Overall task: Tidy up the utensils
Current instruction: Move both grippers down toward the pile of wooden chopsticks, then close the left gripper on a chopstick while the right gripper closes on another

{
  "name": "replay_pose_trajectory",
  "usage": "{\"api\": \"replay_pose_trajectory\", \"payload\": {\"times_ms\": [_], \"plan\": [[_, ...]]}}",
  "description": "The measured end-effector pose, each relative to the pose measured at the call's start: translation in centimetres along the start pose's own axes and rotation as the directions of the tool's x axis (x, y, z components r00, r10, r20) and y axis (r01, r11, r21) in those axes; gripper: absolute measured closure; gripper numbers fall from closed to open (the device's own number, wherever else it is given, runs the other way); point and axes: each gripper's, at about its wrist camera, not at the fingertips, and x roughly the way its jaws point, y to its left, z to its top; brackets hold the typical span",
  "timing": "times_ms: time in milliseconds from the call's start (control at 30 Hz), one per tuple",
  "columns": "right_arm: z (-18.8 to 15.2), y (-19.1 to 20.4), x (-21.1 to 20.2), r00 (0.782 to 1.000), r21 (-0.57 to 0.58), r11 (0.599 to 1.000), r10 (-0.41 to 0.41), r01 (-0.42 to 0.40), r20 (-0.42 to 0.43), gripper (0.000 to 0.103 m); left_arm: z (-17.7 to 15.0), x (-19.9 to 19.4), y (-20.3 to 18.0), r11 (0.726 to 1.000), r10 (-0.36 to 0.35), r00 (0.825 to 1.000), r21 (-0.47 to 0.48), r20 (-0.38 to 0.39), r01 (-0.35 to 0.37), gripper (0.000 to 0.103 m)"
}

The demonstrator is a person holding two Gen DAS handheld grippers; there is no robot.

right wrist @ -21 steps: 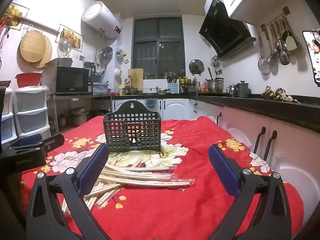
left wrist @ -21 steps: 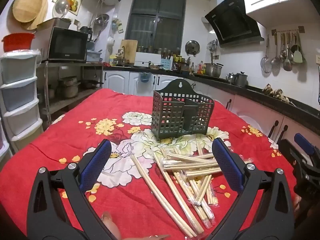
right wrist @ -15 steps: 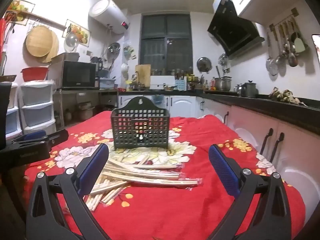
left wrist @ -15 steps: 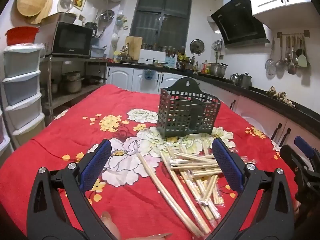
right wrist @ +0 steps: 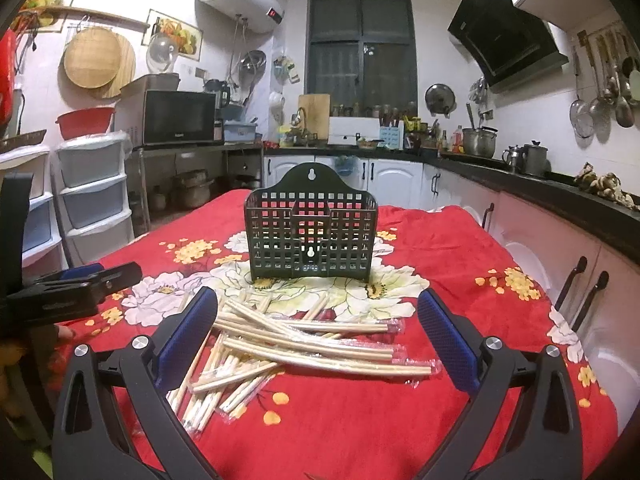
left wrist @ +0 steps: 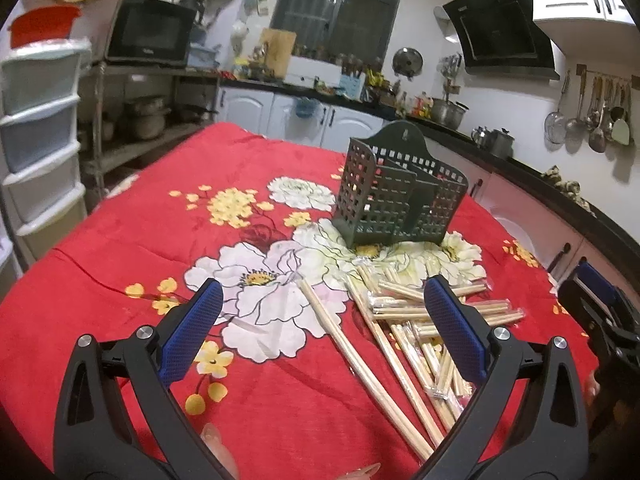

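Both my grippers, left gripper (left wrist: 320, 324) and right gripper (right wrist: 316, 332), hang wide apart, nothing held. Just beyond lies the heap of wrapped chopsticks (right wrist: 304, 344) on the red cloth (left wrist: 120, 240), the dark caddy (right wrist: 311, 236) standing empty behind. I'm on the approach; next I must pinch one pair. My left has tipped downward since the earlier frame.

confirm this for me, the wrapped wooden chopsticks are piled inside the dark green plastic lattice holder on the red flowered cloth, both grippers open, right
Not quite. The wrapped wooden chopsticks lie loose on the red flowered cloth in front of the dark green plastic lattice holder, not inside it; the right wrist view shows this. The left gripper and right gripper are indeed open.
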Motion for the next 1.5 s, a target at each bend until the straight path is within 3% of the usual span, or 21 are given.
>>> {"api": "replay_pose_trajectory", "payload": {"times_ms": [233,333,400,533,600,900,1133,1367,1500], "plan": [[2.0,-0.9,1.7,1.000,0.005,1.000,-0.003,0.003,-0.026,0.006,1.3,2.9,0.5,1.000,0.009,0.993,-0.005,-0.114,-0.010,0.010],[2.7,-1.6,2.8,0.998,0.010,1.000,-0.005,0.006,-0.057,0.006,1.6,4.0,0.8,0.998,-0.036,0.987,-0.049,-0.156,0.028,0.011],[3.0,-2.2,3.6,0.996,0.025,1.000,-0.004,0.006,-0.087,0.006,1.8,4.9,1.0,0.997,-0.054,0.981,-0.061,-0.188,0.044,0.014],[3.1,-3.3,4.9,0.991,0.037,0.999,-0.010,0.015,-0.132,0.006,2.2,6.9,1.6,0.990,-0.106,0.956,-0.123,-0.273,0.075,0.032],[3.1,-4.0,5.7,0.987,0.046,0.999,-0.012,0.020,-0.162,0.008,2.3,7.7,1.6,0.986,-0.131,0.945,-0.140,-0.300,0.092,0.034],[1.7,-7.5,10.1,0.934,0.142,0.989,0.009,0.044,-0.356,0.033,2.0,11.6,2.3,0.980,-0.153,0.899,-0.183,-0.411,0.084,0.050],[-0.6,-9.8,13.2,0.873,0.232,0.972,0.080,0.039,-0.482,0.057,2.6,12.7,2.8,0.977,-0.158,0.892,-0.195,-0.423,0.081,0.055],[-2.0,-10.6,14.7,0.840,0.285,0.958,0.122,0.039,-0.528,0.066,2.9,13.6,3.2,0.980,-0.148,0.896,-0.182,-0.419,0.077,0.067],[-2.4,-11.0,15.2,0.837,0.317,0.948,0.151,0.029,-0.526,0.080,2.8,13.9,3.1,0.986,-0.124,0.904,-0.151,-0.409,0.067,0.073]]}}
